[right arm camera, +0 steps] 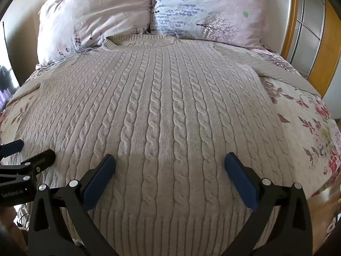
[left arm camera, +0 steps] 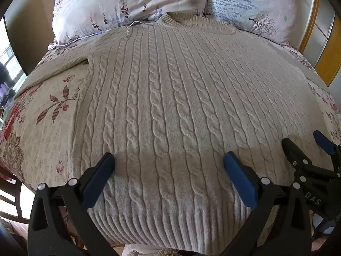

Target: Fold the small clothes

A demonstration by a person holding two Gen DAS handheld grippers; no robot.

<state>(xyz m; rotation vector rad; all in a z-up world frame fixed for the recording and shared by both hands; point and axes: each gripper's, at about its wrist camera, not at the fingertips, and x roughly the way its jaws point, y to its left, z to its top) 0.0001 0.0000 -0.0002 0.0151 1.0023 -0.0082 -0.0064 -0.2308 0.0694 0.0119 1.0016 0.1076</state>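
Note:
A cream cable-knit sweater (left arm camera: 170, 98) lies flat and face up on the bed, collar (left arm camera: 185, 20) toward the pillows and ribbed hem (left arm camera: 162, 224) nearest me. It also fills the right wrist view (right arm camera: 162, 115). My left gripper (left arm camera: 169, 160) is open and empty, hovering over the lower left part of the sweater near the hem. My right gripper (right arm camera: 170, 160) is open and empty over the lower right part. The right gripper also shows at the right edge of the left wrist view (left arm camera: 304, 145), and the left gripper at the left edge of the right wrist view (right arm camera: 32, 149).
The floral bedspread (left arm camera: 49, 115) shows on both sides of the sweater (right arm camera: 302, 123). Two floral pillows (left arm camera: 127, 2) (right arm camera: 208, 6) lie at the head. A wooden-framed wardrobe (right arm camera: 315, 42) stands at the right. A window (left arm camera: 8, 64) is at the left.

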